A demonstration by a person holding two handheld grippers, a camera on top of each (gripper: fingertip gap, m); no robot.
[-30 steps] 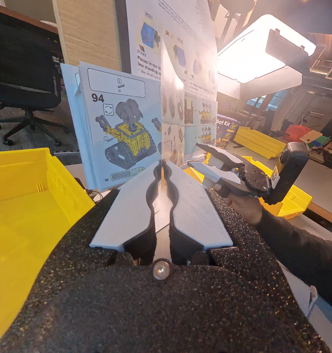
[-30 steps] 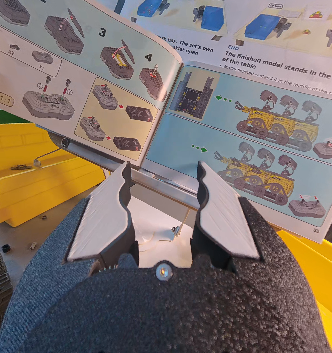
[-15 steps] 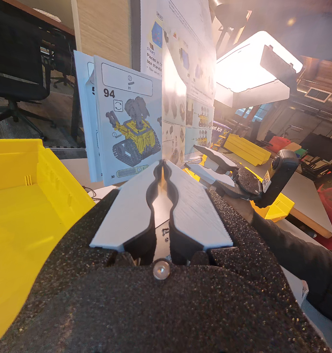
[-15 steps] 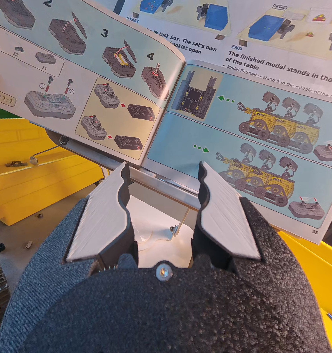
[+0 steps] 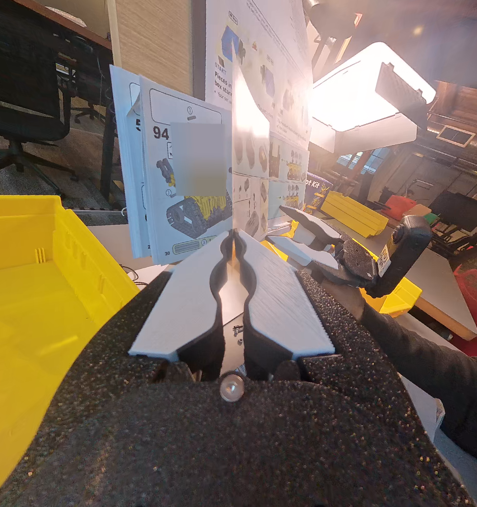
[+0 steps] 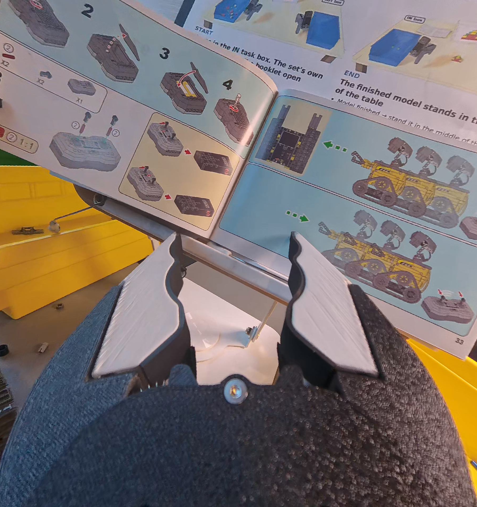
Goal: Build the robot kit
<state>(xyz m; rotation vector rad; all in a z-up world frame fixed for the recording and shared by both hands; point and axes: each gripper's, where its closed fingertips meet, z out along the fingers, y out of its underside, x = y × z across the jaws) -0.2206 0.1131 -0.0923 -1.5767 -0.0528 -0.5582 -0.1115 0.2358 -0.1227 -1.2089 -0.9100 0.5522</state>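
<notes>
Booklet page (image 5: 233, 170) pinched; yellow bin (image 5: 34, 274) beside.

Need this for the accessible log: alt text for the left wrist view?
The left tool is shut on a single page of an instruction booklet standing upright, seen edge-on. A yellow bin sits to its left; to the right, the open right tool points at the booklet, with a bright lamp behind.
</notes>
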